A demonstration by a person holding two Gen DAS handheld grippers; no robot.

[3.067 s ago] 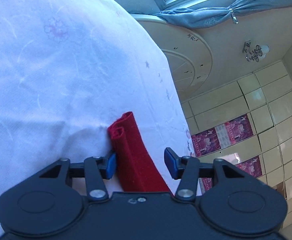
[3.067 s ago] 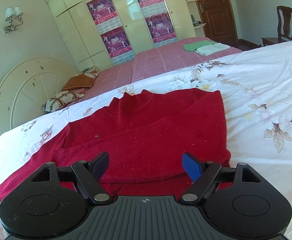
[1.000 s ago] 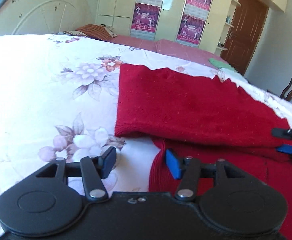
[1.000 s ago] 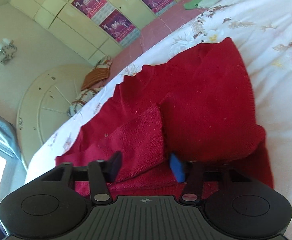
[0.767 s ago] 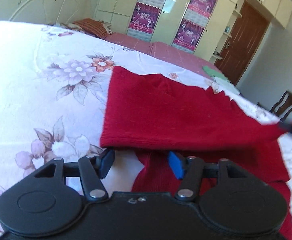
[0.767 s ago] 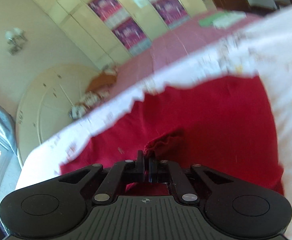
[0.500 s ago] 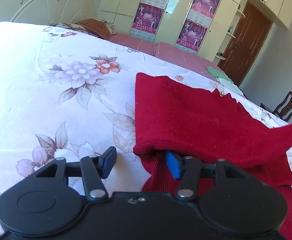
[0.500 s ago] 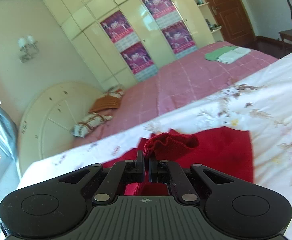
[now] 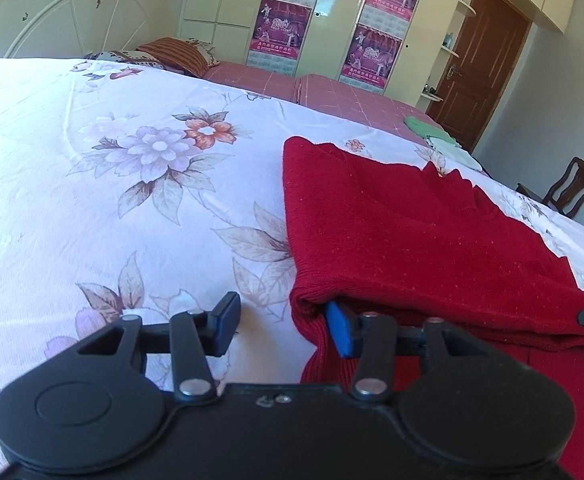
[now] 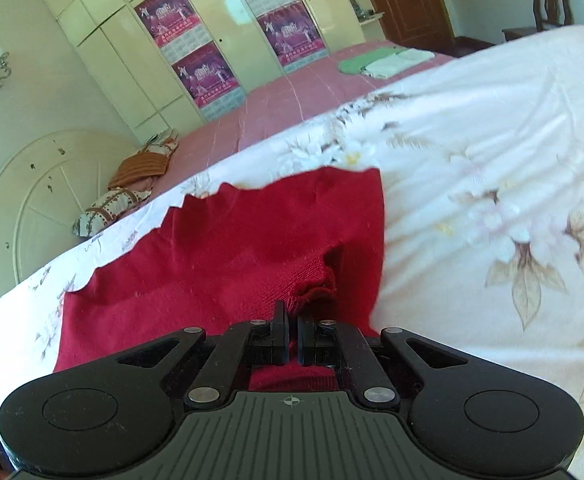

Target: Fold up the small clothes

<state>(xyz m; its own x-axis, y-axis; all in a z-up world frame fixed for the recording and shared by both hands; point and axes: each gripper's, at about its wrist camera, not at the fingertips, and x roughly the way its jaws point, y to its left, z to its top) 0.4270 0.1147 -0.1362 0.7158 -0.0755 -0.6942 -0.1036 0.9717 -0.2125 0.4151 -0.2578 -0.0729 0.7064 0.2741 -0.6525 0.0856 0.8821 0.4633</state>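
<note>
Red sweater (image 9: 412,236) lies folded on the floral bed (image 9: 111,200), its edge pinched in the closed right gripper (image 10: 292,320), left gripper (image 9: 281,326) wide open.

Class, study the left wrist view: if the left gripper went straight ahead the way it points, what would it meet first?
Probably the red sweater: the open left gripper already has its blue pad tucked at the folded corner. The other finger points over the floral bedsheet. Depth is uncertain.

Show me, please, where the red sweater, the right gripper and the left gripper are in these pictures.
red sweater (image 9: 412,240): left wrist view, on the folded top layer.
right gripper (image 10: 290,326): right wrist view, between its fingertips, shut on a pinch of knit.
left gripper (image 9: 281,326): left wrist view, midway between its open fingertips.
</note>
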